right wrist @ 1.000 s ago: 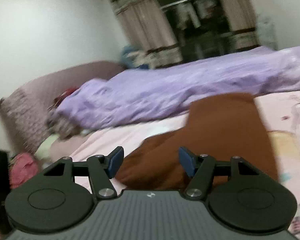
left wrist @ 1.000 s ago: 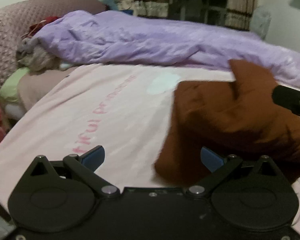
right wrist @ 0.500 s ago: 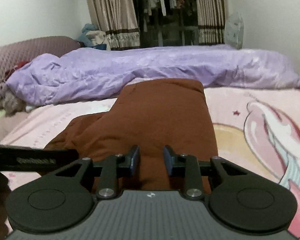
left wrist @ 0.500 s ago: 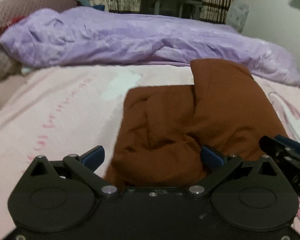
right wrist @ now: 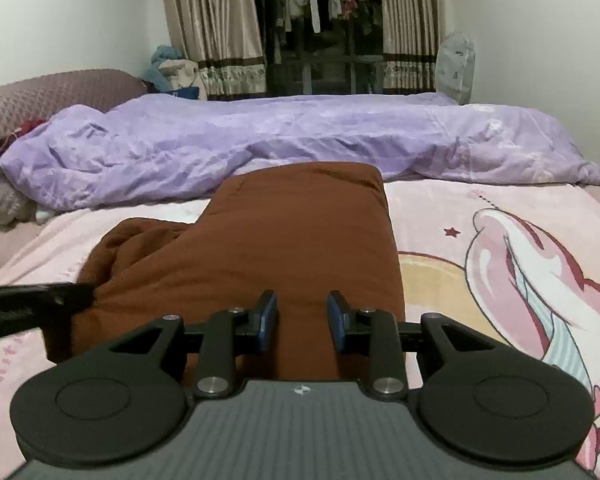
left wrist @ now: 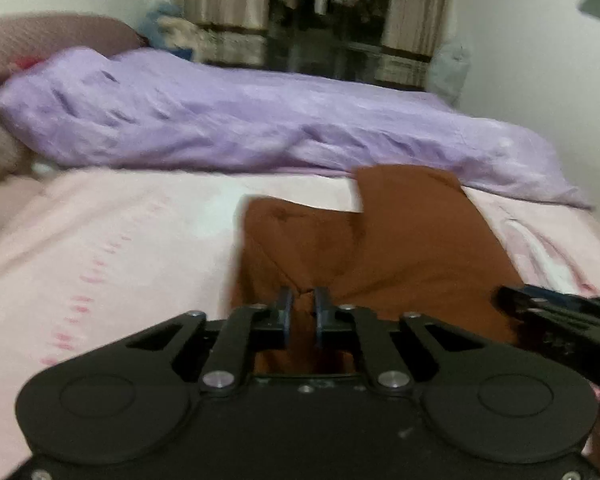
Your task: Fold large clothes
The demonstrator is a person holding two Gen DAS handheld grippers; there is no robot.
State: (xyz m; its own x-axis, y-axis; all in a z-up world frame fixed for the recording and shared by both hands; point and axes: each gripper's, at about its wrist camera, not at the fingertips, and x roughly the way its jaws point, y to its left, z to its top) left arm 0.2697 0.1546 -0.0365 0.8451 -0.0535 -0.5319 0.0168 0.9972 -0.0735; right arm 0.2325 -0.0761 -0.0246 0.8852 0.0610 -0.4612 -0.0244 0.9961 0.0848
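A brown garment point(left wrist: 420, 248) lies partly folded on the pink bed sheet point(left wrist: 100, 240), one flap laid over toward the purple duvet. My left gripper point(left wrist: 300, 312) is shut on a ridge of its near left edge, with cloth pinched between the blue pads. In the right wrist view the same garment point(right wrist: 284, 232) stretches away as a long panel. My right gripper point(right wrist: 302, 320) holds its near edge, the pads point(right wrist: 268, 320) set narrow with thick brown cloth filling the gap. Each gripper shows in the other's view: the right gripper point(left wrist: 560, 320) and the left gripper point(right wrist: 32, 304).
A crumpled purple duvet point(right wrist: 260, 140) runs across the far side of the bed. A mauve headboard point(right wrist: 40, 96) and heaped clothes sit at the left. Curtains, a hanging rack and a covered fan point(right wrist: 456, 64) stand behind. The sheet's cartoon print point(right wrist: 520, 260) lies to the right.
My left gripper swung from the bare sheet onto the garment and its jaws went from wide open to shut on the cloth. The right jaws narrowed onto the garment's near edge and tipped downward.
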